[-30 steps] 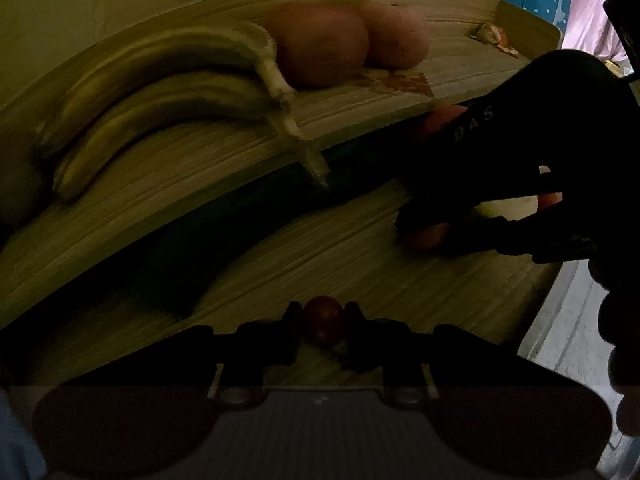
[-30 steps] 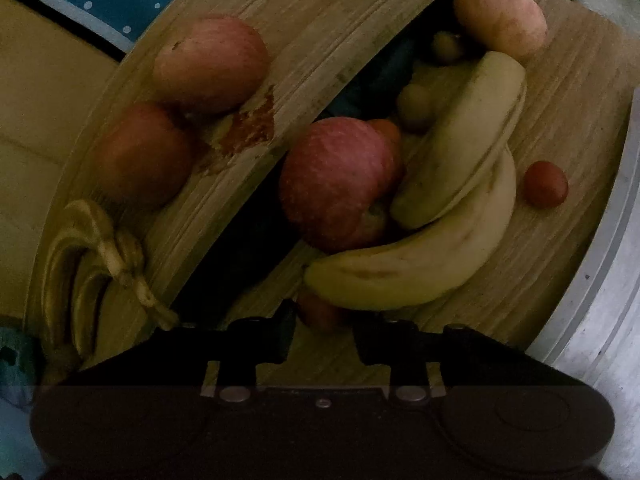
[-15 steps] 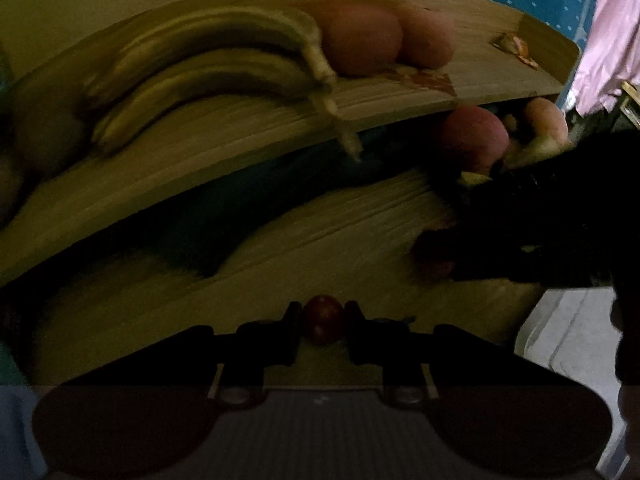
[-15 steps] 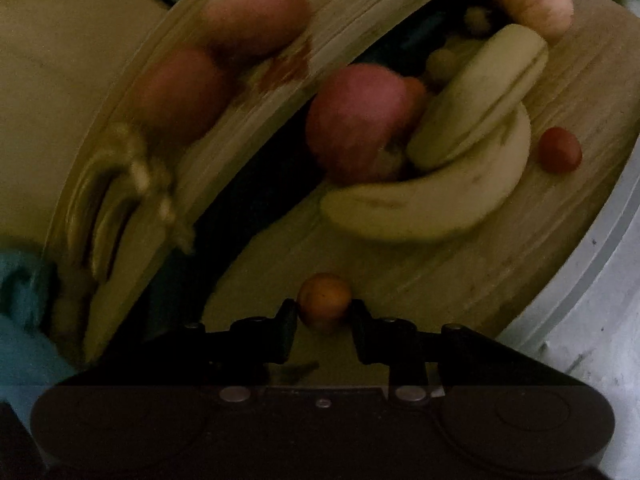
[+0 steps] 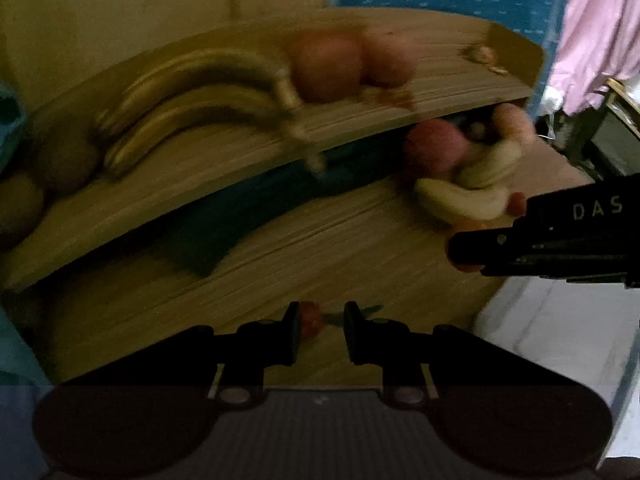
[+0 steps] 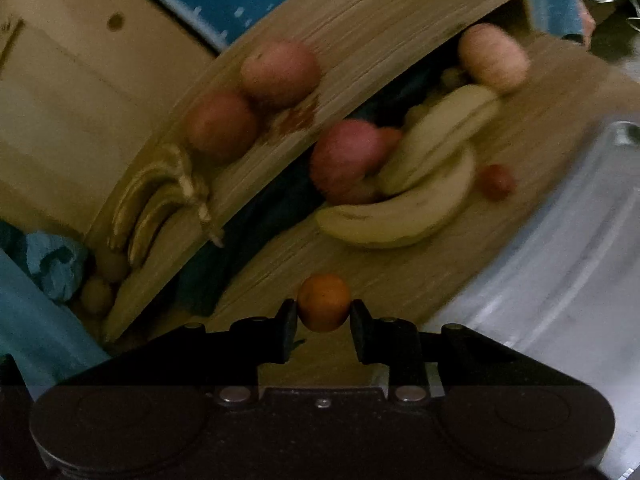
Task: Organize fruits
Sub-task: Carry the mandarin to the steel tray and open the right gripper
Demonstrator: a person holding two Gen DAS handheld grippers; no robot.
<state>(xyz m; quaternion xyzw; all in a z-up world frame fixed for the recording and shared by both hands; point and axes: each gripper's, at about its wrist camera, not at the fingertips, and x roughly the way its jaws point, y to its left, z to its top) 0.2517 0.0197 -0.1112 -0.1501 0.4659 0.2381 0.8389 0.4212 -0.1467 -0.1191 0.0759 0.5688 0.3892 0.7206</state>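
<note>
Right gripper (image 6: 323, 312) pinches small round orange fruit (image 6: 324, 302) | left gripper (image 5: 319, 318) parted, small red fruit (image 5: 310, 319) apparently loose | I carry gently to wooden shelf (image 6: 360, 36).

Right gripper (image 6: 323, 318) fingers pinched together; left gripper (image 5: 319, 318) fingers parted wider.

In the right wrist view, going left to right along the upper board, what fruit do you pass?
Banana pair → darker red apple → lighter red apple, all lying on the upper board.
</note>
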